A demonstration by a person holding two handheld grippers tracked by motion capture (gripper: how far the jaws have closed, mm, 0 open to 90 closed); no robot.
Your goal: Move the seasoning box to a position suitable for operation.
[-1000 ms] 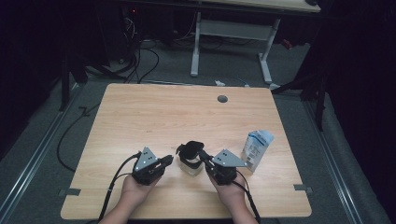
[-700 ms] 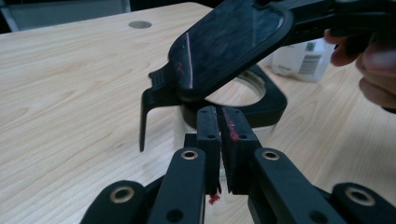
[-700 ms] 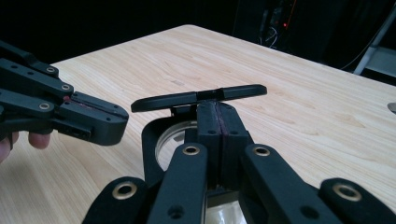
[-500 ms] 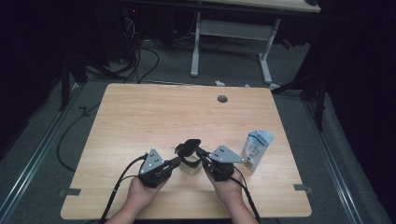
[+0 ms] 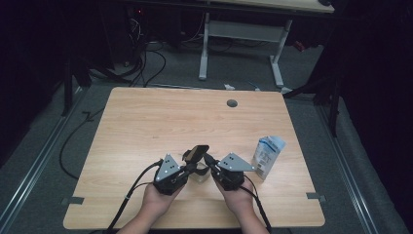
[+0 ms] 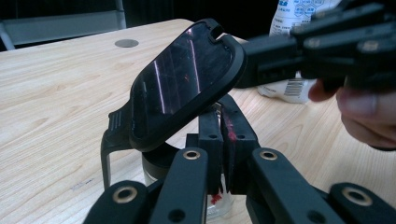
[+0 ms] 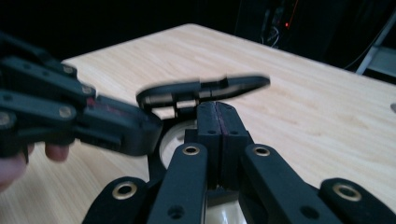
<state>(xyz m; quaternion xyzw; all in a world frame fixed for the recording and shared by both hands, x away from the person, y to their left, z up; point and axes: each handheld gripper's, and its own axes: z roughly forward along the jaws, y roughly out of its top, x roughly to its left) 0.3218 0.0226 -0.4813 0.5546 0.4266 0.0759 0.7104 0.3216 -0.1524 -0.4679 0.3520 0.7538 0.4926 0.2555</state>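
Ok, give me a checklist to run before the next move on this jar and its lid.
1. Lid tilted up off the mouth of the jar: ok.
2. Left gripper with its jaws closed on the jar's rim: ok.
3. Right gripper with its jaws closed at the lid's edge: ok. Firmness of that hold: cannot tell.
4. Jar resting on the table rather than lifted: cannot tell, its base is hidden.
5. Carton standing apart from both grippers: ok.
6. What is inside the jar: cannot tell.
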